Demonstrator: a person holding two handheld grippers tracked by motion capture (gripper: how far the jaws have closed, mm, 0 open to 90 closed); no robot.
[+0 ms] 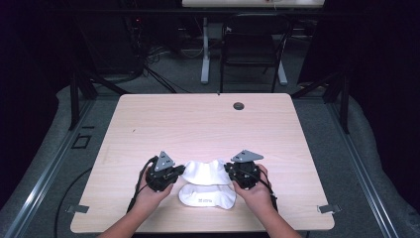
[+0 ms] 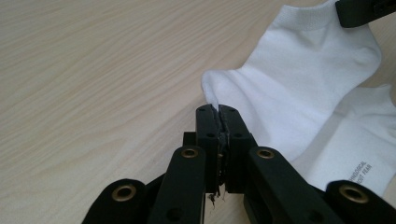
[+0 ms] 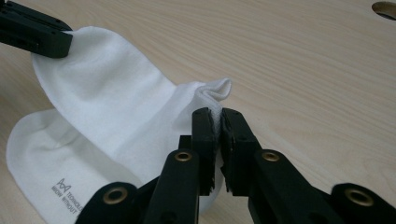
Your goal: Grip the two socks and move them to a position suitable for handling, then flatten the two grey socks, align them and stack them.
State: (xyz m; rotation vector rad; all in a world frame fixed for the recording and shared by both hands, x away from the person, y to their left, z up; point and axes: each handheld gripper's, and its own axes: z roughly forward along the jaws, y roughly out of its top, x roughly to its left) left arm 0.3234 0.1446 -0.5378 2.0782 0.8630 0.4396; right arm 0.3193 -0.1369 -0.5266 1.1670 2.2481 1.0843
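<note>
My left gripper has its jaws pressed together on one end of the upper sock, a thin edge of white cloth caught between the pads. In the left gripper view the sock runs away from the jaws up and to the right, where the tip of my right gripper grips its far end at the ribbed cuff. Just beyond the jaws to the left is bare wood of the table.

My right gripper is likewise clamped on the same sock, pinching a bunched fold of cloth that sticks up above the pads. From there the sock stretches off up and to the left to the left gripper, which holds the other end.

In the high view the upper sock spans the gap between the left gripper and the right gripper, each held in a hand. The second sock lies flat on the table just on my side of the held one, partly under it, with small grey print on its sole. Well beyond the grippers, near the table's far edge, is a small round hole.
</note>
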